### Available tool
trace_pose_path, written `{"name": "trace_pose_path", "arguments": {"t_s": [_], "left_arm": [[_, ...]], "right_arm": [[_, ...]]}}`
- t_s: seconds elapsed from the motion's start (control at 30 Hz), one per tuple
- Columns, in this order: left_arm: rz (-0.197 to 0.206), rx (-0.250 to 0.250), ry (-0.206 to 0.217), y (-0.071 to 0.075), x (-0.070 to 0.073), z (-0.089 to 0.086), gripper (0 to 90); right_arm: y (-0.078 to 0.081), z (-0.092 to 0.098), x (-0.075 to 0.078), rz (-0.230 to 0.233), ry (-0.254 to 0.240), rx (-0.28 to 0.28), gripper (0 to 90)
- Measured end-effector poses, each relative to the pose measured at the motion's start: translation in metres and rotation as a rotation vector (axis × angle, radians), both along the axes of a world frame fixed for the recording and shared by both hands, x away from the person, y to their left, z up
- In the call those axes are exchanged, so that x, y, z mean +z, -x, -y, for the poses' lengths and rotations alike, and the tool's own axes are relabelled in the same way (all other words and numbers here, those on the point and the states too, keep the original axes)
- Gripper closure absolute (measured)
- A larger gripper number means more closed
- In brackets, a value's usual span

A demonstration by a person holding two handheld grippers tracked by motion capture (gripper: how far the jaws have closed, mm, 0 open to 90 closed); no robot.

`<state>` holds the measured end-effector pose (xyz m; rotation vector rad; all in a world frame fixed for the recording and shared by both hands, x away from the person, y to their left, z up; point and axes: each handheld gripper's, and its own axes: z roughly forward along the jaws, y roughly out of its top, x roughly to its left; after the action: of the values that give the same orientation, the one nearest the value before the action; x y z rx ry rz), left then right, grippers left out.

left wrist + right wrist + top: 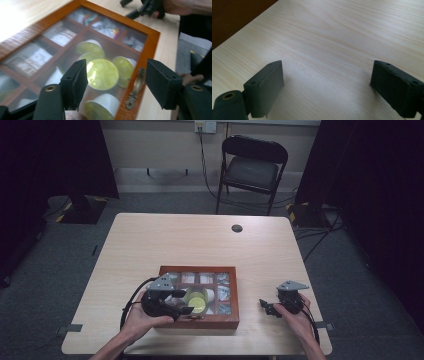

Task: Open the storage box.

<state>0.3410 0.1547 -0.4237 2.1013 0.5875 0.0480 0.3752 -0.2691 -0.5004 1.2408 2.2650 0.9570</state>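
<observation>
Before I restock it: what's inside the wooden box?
The wooden box holds yellow-lidded pods in its near compartments and packets farther back. The left gripper covers its left part from above.

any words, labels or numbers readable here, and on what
None can be read.
Printed sachets under the glass lid of the brown wooden compartment box: print is there, too blurred to read.
Yellow-green foil tops of the white capsules: no lettering legible.
Pale wooden table: no markings.
</observation>
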Motion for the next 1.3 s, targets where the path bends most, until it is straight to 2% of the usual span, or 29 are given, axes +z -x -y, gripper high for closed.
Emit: {"name": "trace_pose_path", "arguments": {"t_s": [0.1,0.13,0.17,0.3,0.4,0.57,0.77,0.97,1.07,1.2,1.3], "left_arm": [[-0.006,-0.039,-0.002,0.002,-0.001,0.003,41.8],[-0.013,-0.054,-0.003,0.003,-0.002,0.004,47.0],[-0.016,-0.067,-0.005,0.003,-0.003,0.004,47.0],[-0.026,-0.125,0.000,0.007,-0.004,0.007,60.3],[-0.030,-0.140,0.002,0.008,-0.006,0.007,67.9],[-0.041,-0.146,-0.008,0.008,-0.012,0.012,68.8],[-0.027,-0.156,-0.047,0.009,-0.015,0.019,70.2],[-0.022,-0.160,-0.049,0.009,-0.016,0.021,73.4],[0.005,-0.169,-0.059,0.009,-0.017,0.021,75.3],[0.026,-0.165,-0.053,0.011,-0.018,0.024,75.6],[0.051,-0.166,-0.072,0.012,-0.018,0.025,77.6]], "right_arm": [[0.000,0.000,0.000,0.000,0.000,0.000,10.6],[0.000,0.000,0.000,0.000,0.000,0.000,10.5],[0.000,0.000,0.000,0.000,0.000,0.000,10.5],[0.000,0.000,0.000,0.000,0.000,0.000,10.6],[0.000,0.000,0.000,0.000,0.000,0.000,10.5],[0.000,0.000,0.000,0.000,0.000,0.000,10.5],[0.000,0.000,0.000,0.000,-0.001,0.000,10.5],[0.000,0.000,0.000,0.000,0.000,0.000,10.5],[0.000,0.000,0.000,0.000,0.000,0.000,10.5],[0.000,0.000,0.000,0.000,-0.001,0.000,10.5],[0.000,0.000,0.000,0.000,-0.001,0.000,10.5]]}}
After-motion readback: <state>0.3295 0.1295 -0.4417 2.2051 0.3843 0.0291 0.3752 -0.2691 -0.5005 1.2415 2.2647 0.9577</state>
